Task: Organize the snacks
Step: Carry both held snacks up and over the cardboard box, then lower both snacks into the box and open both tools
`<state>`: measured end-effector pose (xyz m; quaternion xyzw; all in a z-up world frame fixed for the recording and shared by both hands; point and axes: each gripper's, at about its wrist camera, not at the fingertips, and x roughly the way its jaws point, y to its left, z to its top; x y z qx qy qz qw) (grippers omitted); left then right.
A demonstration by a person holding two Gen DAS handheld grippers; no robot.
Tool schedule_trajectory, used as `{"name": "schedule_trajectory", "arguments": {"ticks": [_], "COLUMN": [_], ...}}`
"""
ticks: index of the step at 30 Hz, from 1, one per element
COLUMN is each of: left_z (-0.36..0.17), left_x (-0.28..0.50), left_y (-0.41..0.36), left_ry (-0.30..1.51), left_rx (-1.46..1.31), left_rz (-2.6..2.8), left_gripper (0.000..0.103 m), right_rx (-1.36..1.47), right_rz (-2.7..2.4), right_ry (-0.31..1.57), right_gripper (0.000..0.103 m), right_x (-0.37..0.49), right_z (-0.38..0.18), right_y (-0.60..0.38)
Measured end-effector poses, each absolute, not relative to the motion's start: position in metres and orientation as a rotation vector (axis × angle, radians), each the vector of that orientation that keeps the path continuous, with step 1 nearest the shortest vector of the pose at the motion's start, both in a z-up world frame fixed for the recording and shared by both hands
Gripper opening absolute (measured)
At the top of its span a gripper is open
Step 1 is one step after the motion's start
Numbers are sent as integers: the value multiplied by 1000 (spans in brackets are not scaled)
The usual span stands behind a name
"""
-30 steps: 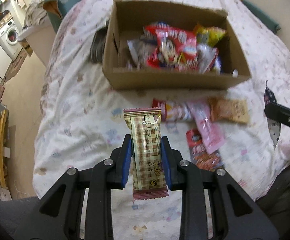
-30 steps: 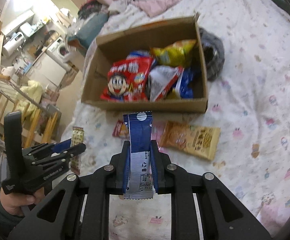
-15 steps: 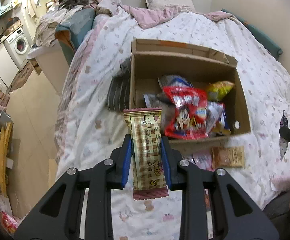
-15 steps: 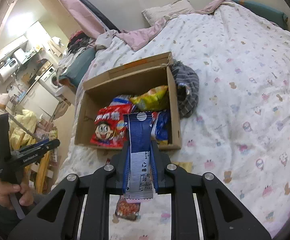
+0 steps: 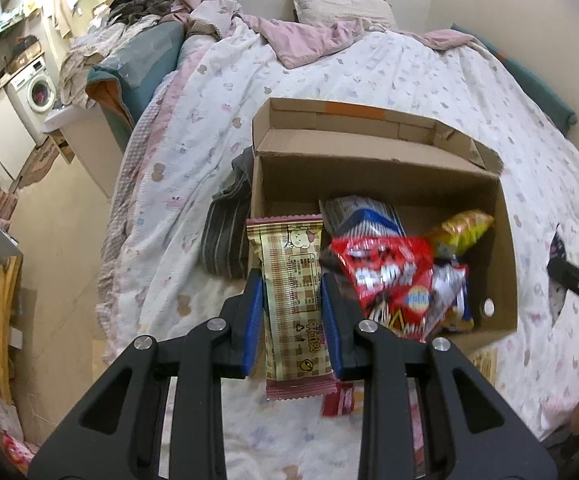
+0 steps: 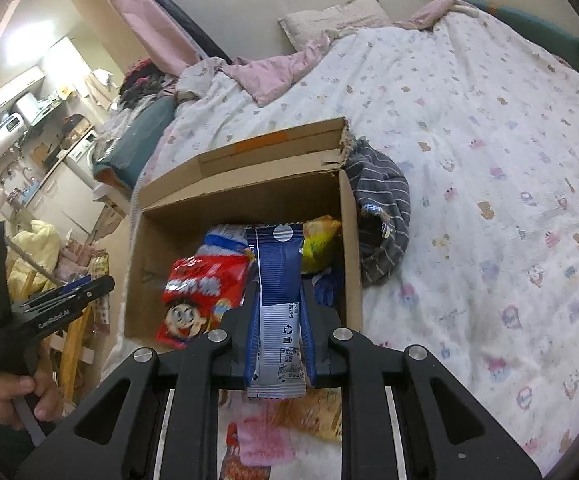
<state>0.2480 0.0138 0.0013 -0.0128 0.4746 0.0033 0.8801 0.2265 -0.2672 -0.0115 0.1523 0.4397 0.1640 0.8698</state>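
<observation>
Both tools loaded, poised at near edge of box [image 5: 373, 184].
Left tool [image 5: 292, 312] clamped on plaid bar [image 5: 292, 300], right tool [image 6: 279, 320] clamped on blue bar [image 6: 279, 280]; each held upright, likely for dropping in; box on bed [image 6: 489, 160], crowded right, bare floor at left; loose packs [image 6: 301, 420] outside near wall.

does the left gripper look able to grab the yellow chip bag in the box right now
Probably not: the left gripper is shut on the plaid snack bar, so its jaws are occupied. The yellow chip bag itself lies uncovered.
</observation>
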Motion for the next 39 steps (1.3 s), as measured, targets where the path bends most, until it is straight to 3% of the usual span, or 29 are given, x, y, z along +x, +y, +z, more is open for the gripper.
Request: {"name": "schedule_trajectory", "arguments": {"ticks": [13,39], "left_z": [-31,-37], "left_x": [269,273], "left_y": [3,-2], "left_ry": [989,994], "left_rx": [1,26], "left_rz": [-25,-10], "left_gripper": [24,25], "right_rx": [328,338], "right_rz": [304,249], "right_ry": [994,1085], "right_gripper": [20,20], "right_x": [248,260], "right_z": [-51,-69], "right_y": [-261,-256]}}
